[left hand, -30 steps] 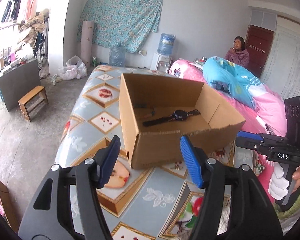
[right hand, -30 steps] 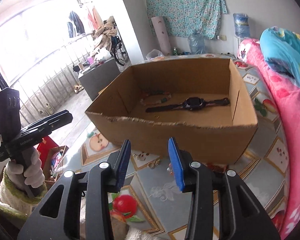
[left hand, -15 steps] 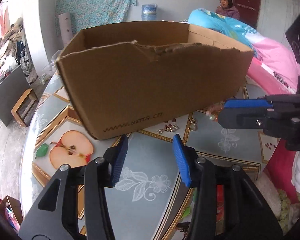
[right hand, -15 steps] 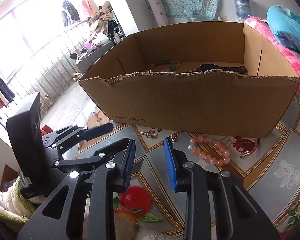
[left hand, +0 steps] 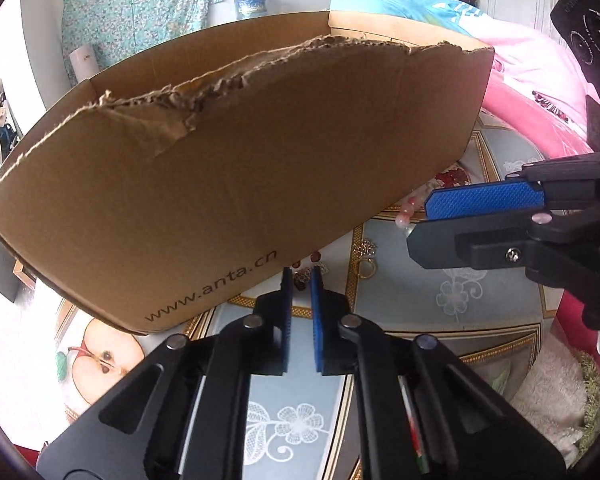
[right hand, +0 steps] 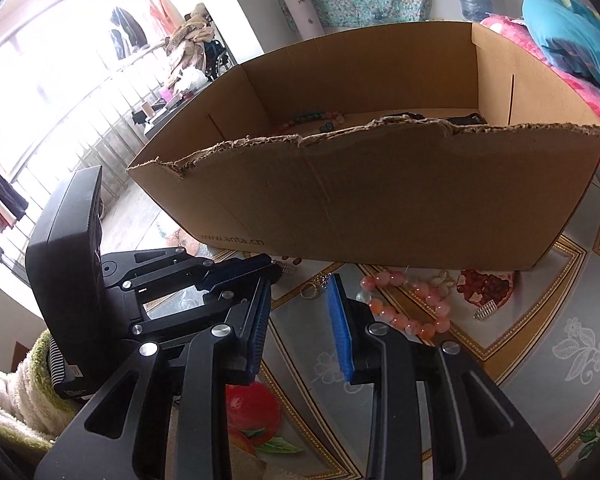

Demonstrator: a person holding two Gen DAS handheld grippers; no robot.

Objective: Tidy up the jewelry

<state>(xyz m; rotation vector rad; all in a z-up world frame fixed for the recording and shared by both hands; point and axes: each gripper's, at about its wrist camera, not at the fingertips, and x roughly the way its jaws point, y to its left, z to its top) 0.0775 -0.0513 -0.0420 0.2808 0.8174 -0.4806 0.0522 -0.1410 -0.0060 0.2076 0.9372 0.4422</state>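
Cardboard box: matt brown corrugated board, top edge torn and rough. Printed cloth under it: smooth, slight sheen. Bead bracelet: glossy pink-orange beads. Left gripper fingers: black matt plastic, ribbed blue pads, bright metal rivets.

White walls, a floral cloth hung up, bright railed window at left.
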